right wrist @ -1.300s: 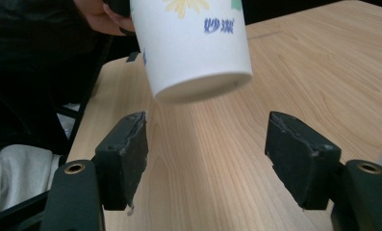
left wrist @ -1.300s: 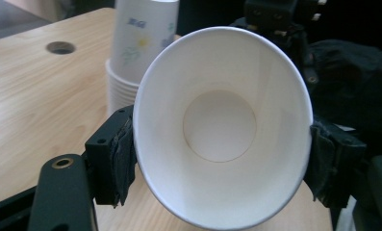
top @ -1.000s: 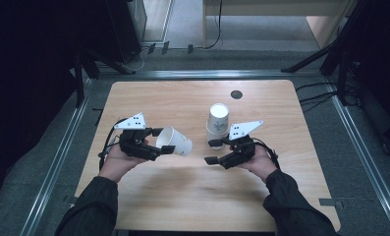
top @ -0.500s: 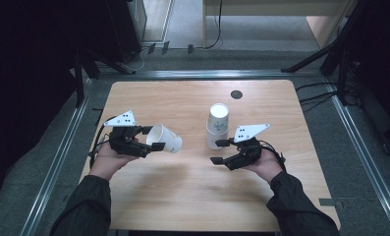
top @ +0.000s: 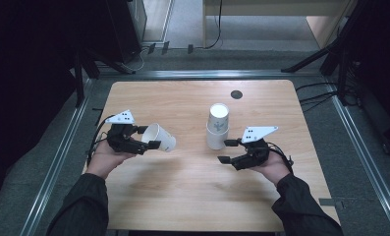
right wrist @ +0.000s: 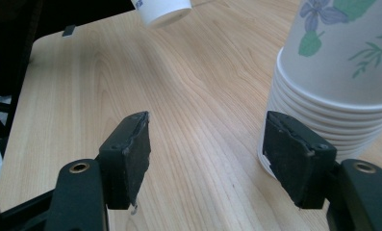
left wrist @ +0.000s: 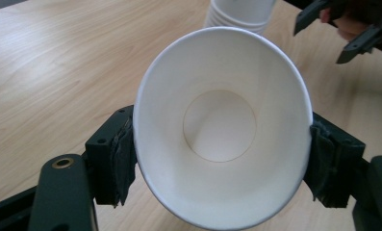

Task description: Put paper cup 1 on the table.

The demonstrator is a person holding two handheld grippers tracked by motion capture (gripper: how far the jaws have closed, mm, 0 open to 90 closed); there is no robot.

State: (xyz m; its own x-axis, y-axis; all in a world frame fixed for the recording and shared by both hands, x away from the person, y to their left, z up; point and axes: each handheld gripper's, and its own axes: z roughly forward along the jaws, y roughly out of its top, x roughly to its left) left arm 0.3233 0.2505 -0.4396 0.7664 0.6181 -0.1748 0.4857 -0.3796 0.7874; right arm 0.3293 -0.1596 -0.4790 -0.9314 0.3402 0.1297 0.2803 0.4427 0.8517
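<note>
A white paper cup (top: 160,138) lies on its side in the air, left of the table's middle, and my left gripper (top: 148,137) is shut on it. In the left gripper view the cup's mouth (left wrist: 220,125) faces the camera, with both pads (left wrist: 119,159) pressing on its rim. An upside-down stack of flower-printed paper cups (top: 217,127) stands at mid-table. My right gripper (top: 227,151) hovers open just right of the stack's base. Its jaws have just been closing, with nothing between them (right wrist: 212,154); the stack (right wrist: 342,72) stands beside one pad.
The wooden table (top: 182,196) has a small black round insert (top: 236,94) near its far edge. Metal rails run along both sides, and cables lie on the floor beyond. Dark sleeves come in from the near edge.
The left hand has carried the cup a little to the left, away from the stack. The right hand has drifted slightly right, and its jaws have narrowed.
</note>
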